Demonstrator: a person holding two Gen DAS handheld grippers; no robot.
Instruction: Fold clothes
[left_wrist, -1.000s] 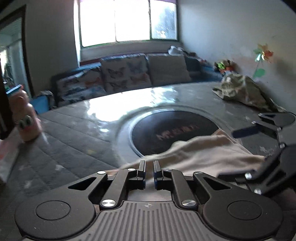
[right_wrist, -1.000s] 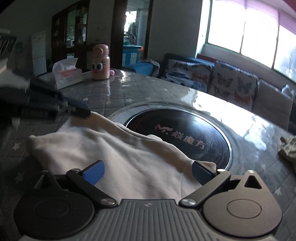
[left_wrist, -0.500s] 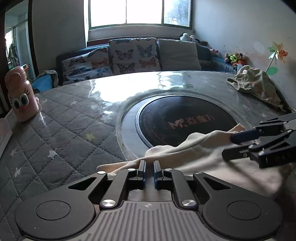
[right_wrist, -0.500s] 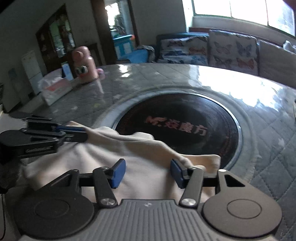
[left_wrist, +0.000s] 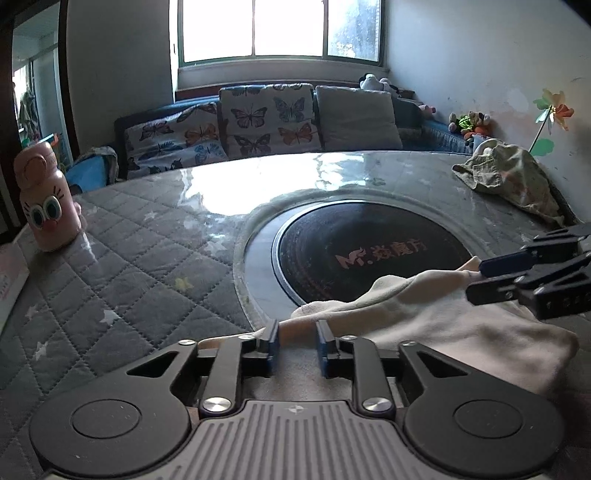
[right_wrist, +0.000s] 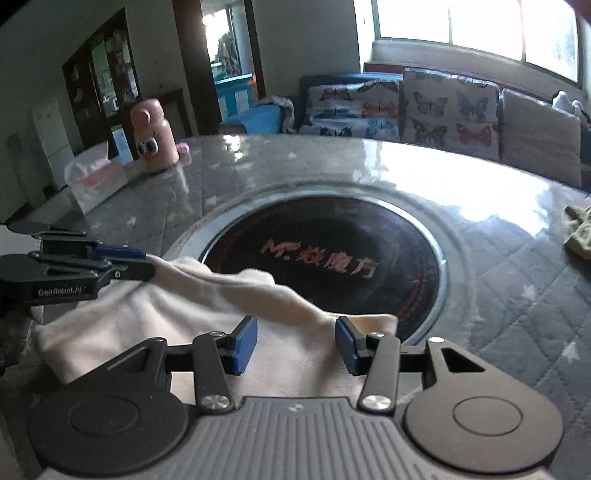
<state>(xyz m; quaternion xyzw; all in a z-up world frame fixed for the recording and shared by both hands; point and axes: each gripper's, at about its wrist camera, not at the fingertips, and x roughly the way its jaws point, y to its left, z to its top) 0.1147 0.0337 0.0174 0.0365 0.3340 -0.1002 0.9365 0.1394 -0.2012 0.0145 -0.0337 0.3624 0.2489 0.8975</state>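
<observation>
The cream garment (left_wrist: 424, 321) lay crumpled on the near edge of the quilted grey table (left_wrist: 122, 266), overlapping the black inset disc (left_wrist: 354, 251). My left gripper (left_wrist: 295, 343) and right gripper (right_wrist: 295, 343) both stood parted over its fabric, clamping nothing. Beyond lay a pink bottle (left_wrist: 46, 199), a butterfly-cushioned sofa (left_wrist: 258, 122) and a bright window (left_wrist: 280, 29).

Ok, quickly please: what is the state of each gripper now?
Left gripper: jaws open a little, cream garment between them, not clamped.
Right gripper: jaws open over the garment, holding nothing.
</observation>
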